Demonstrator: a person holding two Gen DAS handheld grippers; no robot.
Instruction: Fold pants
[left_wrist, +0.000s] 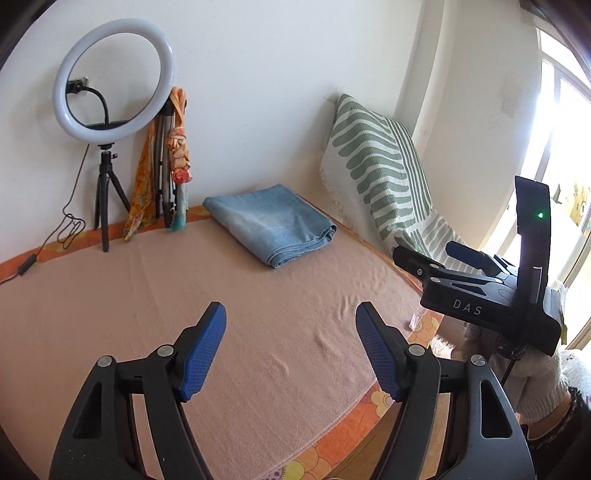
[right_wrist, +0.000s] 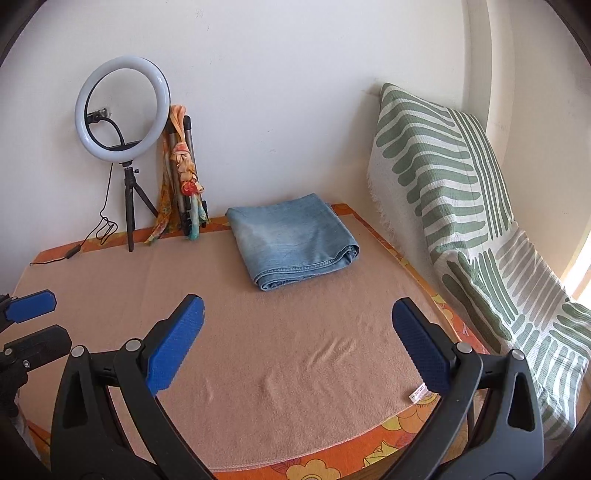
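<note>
Desk (right_wrist: 110, 295): covered w/ peach blanket, giving a flat, soft folding surface.
Throw (right_wrist: 461, 192): green-striped, draped at right, clear of work area.
Pants (right_wrist: 295, 240): jeans in a compact folded stack at far centre of blanket; fold judged complete.
Left hand-held gripper (left_wrist: 291, 350): wide, empty, well back from pants.
Right hand-held gripper (right_wrist: 299, 343): widest, empty, likewise apart.

- Bed with orange flower-print sheet (right_wrist: 402, 421), covered by a plain peach fleece blanket (right_wrist: 258, 350).
- Folded light-blue denim pants (right_wrist: 291, 243) lie on the blanket near the far right corner.
- White ring light on a black tripod (right_wrist: 129, 221) stands at the far edge, left.
- Green-and-white striped woven throw (right_wrist: 480, 221) runs along the right edge.
</note>
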